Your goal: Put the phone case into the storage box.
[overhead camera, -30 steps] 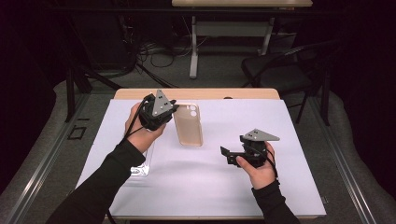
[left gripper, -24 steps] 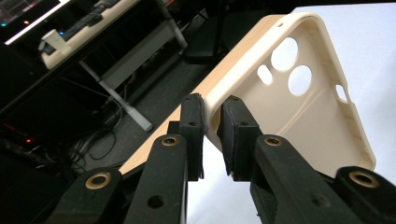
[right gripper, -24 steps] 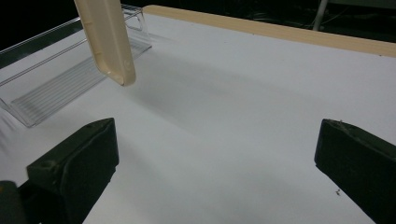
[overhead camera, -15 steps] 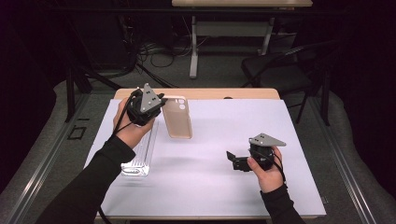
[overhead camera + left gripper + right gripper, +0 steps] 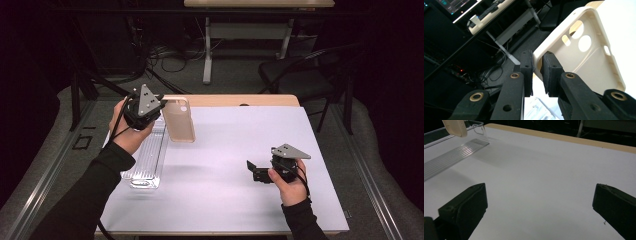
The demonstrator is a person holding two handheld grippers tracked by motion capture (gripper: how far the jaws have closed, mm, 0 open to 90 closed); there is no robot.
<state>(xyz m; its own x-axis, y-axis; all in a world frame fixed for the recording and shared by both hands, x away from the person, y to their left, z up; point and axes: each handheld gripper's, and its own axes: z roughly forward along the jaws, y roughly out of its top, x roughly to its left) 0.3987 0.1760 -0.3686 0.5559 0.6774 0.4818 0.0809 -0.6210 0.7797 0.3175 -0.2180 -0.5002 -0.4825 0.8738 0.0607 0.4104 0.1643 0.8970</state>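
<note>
Left gripper (image 5: 161, 106) is clamped on the edge of a cream phone case (image 5: 178, 121), pads (image 5: 550, 71) pinching its rim near one corner. Case is held up off the table, hanging out to the gripper's right in the high view, open side with the camera cutouts facing the left gripper view. Directly below and beside the left hand (image 5: 129, 135) lies a clear tray (image 5: 146, 160), long axis running away from the person, resting on the white mat (image 5: 225, 165). Case sits above the tray's far end, not touching it as far as I can tell.

Right gripper (image 5: 255, 171) is released, jaws spread wide and just opened further, nothing between them, only bare mat ahead in the right gripper view. It is low over the mat's right half, well apart from case and tray, jaws pointing toward them. Right hand (image 5: 287, 182) grips its body.
</note>
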